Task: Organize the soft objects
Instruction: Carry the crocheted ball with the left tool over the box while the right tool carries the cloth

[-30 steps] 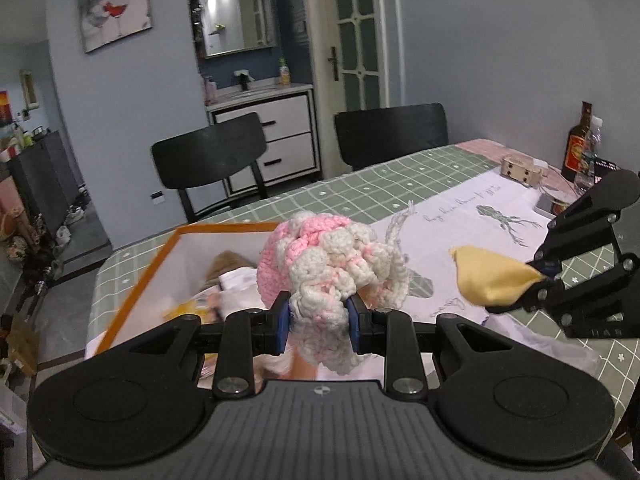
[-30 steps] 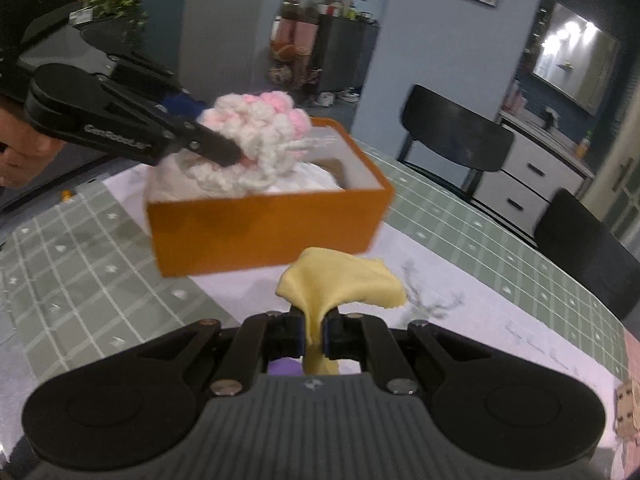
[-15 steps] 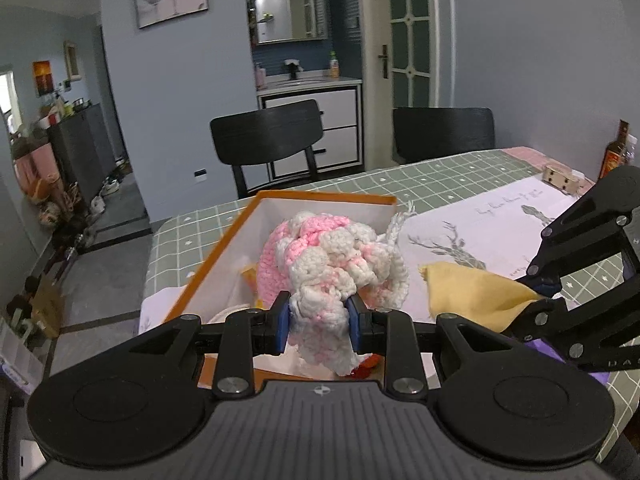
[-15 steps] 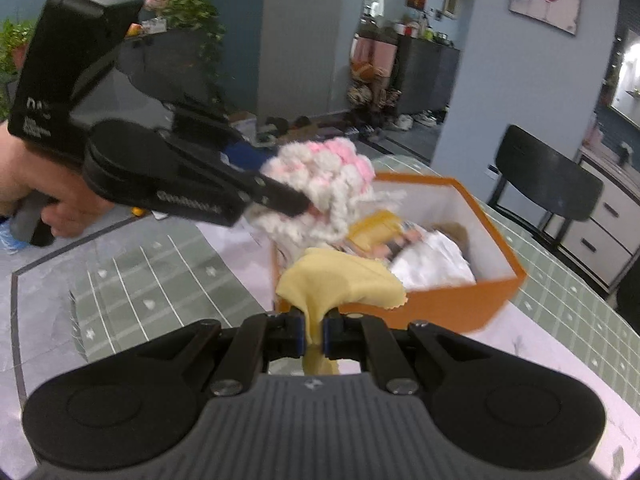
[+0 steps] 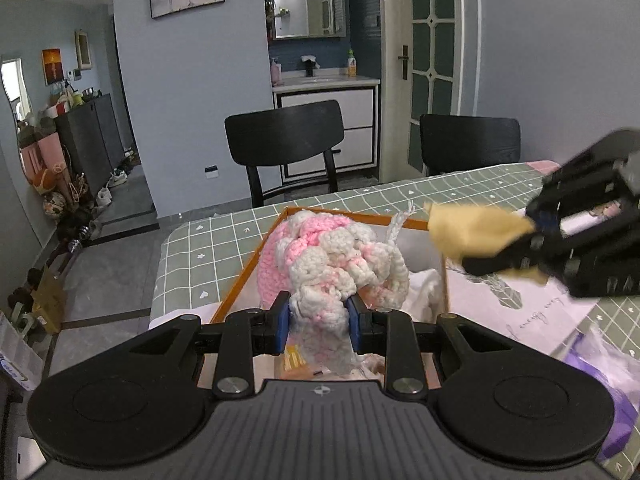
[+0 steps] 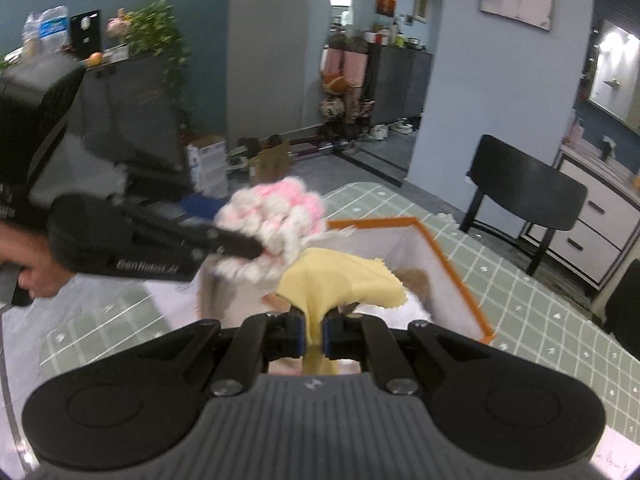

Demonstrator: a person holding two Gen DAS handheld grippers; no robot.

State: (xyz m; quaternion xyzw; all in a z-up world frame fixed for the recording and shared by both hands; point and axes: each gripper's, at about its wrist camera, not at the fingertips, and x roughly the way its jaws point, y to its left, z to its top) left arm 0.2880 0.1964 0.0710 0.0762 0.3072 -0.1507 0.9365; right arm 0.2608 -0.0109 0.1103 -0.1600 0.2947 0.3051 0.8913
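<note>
My left gripper (image 5: 318, 326) is shut on a pink and white crocheted piece (image 5: 336, 260) and holds it over the orange box (image 5: 244, 276). In the right wrist view the crocheted piece (image 6: 276, 216) hangs over the box's near left corner. My right gripper (image 6: 315, 338) is shut on a yellow cloth (image 6: 344, 280) and holds it above the box (image 6: 452, 268). The yellow cloth (image 5: 476, 228) shows in the left wrist view over the box's right side. White and tan soft things lie inside the box.
The box stands on a white paper sheet (image 5: 532, 300) over a green checked tablecloth (image 5: 208, 256). A purple and white bag (image 5: 612, 368) lies at the right. Two black chairs (image 5: 288, 140) stand beyond the table's far edge. A hand (image 6: 28, 268) holds the left gripper.
Both grippers have moved over the orange box with their loads still held. The yellow cloth went from the table side to above the box's opening.
</note>
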